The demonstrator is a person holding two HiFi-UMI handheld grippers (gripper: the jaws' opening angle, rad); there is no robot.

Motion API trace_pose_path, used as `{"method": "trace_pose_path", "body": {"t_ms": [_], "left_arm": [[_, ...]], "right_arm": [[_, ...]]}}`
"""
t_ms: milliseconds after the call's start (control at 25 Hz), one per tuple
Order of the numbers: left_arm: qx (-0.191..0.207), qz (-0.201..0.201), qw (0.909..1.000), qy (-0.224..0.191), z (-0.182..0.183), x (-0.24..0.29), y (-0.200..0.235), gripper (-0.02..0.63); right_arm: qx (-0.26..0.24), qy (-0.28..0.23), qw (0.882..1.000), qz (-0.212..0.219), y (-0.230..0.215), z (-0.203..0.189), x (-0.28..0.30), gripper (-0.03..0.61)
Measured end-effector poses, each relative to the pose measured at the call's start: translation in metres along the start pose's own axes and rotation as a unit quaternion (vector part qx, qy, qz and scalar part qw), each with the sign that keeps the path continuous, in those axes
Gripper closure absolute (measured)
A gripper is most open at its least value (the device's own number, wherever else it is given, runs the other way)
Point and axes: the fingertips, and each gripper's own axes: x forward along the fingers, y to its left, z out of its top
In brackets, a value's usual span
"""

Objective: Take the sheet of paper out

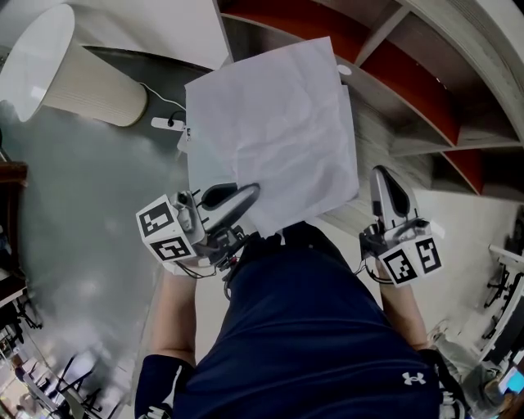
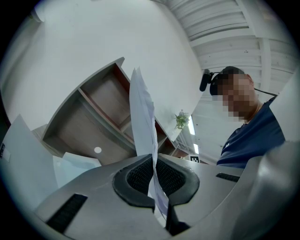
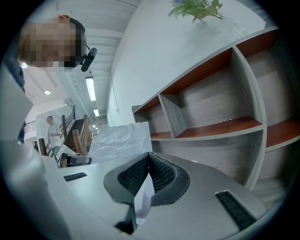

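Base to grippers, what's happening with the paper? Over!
Left gripper shut on sheet of paper. Right gripper shut, beside it. Nothing blocking.

The shelf unit [image 1: 426,98] closes off the front and right. The sheet of paper [image 1: 278,131] screens the middle; open floor [image 1: 82,237] lies left, beside a ribbed cylinder [image 1: 82,82]

The curved shelf unit [image 3: 220,126] has grey dividers and red-brown boards. A green plant [image 3: 197,9] stands on its top. The grey floor [image 1: 82,229] carries a white power strip [image 1: 168,123].
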Motion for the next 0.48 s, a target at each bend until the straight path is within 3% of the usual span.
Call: {"method": "trace_pose_path", "body": {"t_ms": [480], "left_arm": [[0.000, 0.003, 1.0000, 0.001, 0.0002, -0.0006, 0.0036, 0.597]], "right_arm": [[0.002, -0.003, 1.000, -0.002, -0.0022, 0.0003, -0.0005, 0.566]]}}
